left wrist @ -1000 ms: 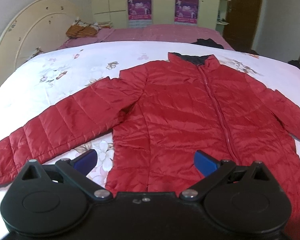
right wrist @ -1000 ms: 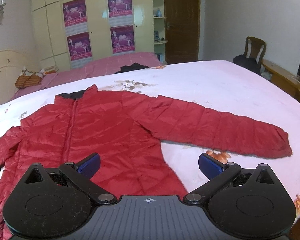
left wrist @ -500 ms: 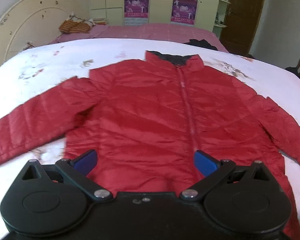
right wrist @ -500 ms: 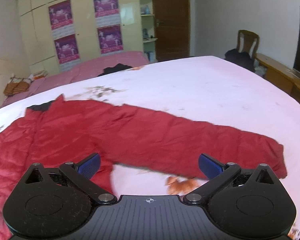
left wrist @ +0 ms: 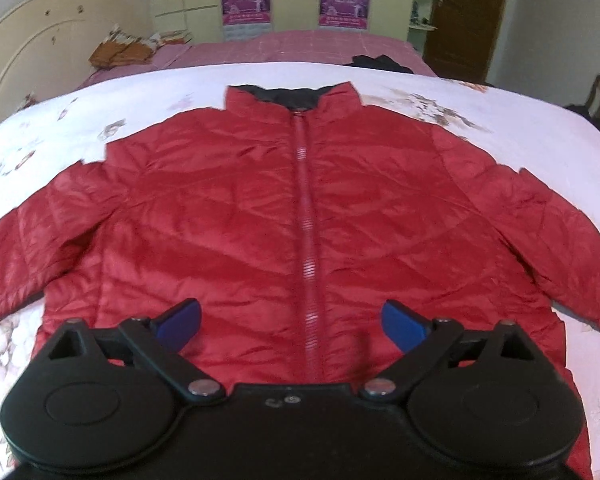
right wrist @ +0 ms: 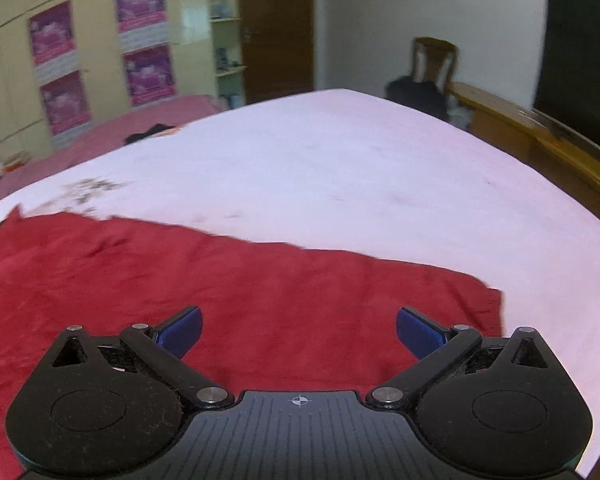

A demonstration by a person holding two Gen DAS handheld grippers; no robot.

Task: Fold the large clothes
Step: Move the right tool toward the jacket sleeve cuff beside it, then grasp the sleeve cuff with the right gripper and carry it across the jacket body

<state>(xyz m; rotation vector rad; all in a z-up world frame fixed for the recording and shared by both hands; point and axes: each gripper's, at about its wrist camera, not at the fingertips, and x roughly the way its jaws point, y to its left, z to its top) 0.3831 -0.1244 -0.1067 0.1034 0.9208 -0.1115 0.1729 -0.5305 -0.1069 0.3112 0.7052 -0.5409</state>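
A red quilted jacket (left wrist: 284,216) lies flat and zipped on the white floral bed sheet (left wrist: 440,92), collar at the far side, both sleeves spread out. My left gripper (left wrist: 292,324) is open and empty above the jacket's hem, straddling the zipper. In the right wrist view, the jacket's right sleeve (right wrist: 300,280) runs across to its cuff at the right. My right gripper (right wrist: 298,330) is open and empty just above that sleeve.
A pink bed (left wrist: 300,46) with a dark garment (left wrist: 376,63) lies beyond the sheet. Behind it stand a wardrobe with posters (right wrist: 144,64) and a door (right wrist: 276,28). A chair (right wrist: 432,68), a wooden bench (right wrist: 540,140) and a dark screen (right wrist: 580,64) stand to the right.
My left gripper has swung right, from the left sleeve side to the zipper. My right gripper has swung right and closer along the right sleeve toward the cuff. Both stay open.
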